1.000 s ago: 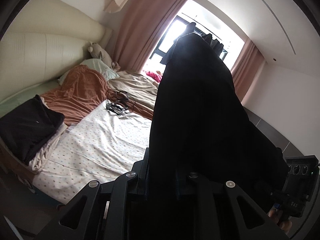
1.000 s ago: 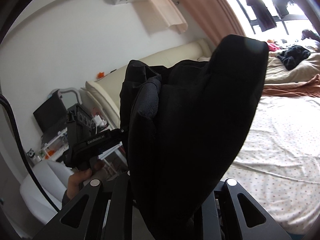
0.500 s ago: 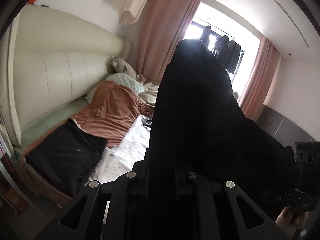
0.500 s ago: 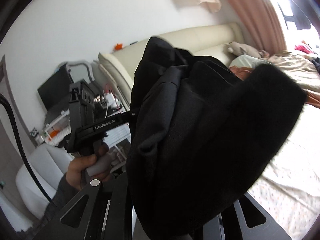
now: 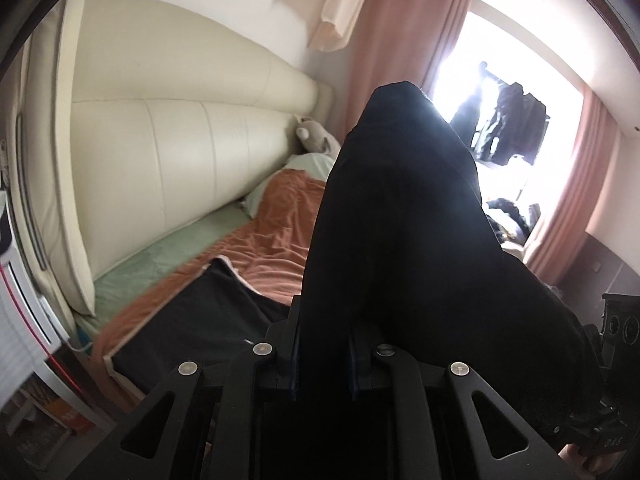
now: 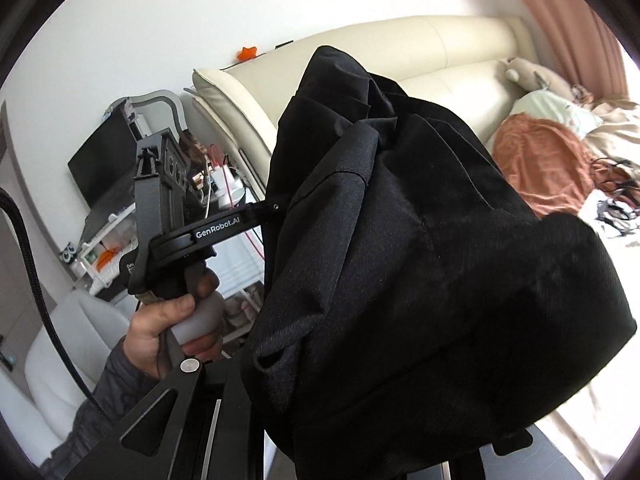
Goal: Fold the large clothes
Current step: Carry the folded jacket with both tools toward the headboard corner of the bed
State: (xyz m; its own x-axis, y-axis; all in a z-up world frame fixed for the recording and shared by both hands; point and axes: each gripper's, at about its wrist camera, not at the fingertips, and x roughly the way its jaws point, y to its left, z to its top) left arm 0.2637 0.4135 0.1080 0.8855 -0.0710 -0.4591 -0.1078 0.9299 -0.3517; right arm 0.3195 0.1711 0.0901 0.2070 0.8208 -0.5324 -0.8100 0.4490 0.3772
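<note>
The left gripper (image 5: 323, 354) is clamping a black garment (image 5: 400, 216), which is hanging in the air above the bed (image 5: 160, 252). The right gripper (image 6: 360, 440) is buried under the same garment (image 6: 420, 260); its jaw state cannot be told. A folded black cloth (image 5: 200, 328) is lying on the bed.

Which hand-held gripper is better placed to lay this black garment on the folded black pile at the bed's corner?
Left, probably. The left hand-held gripper, clamped on the black garment, hangs directly above the folded black pile. The right hand-held gripper's tips are hidden under cloth, and its view misses the pile.
</note>
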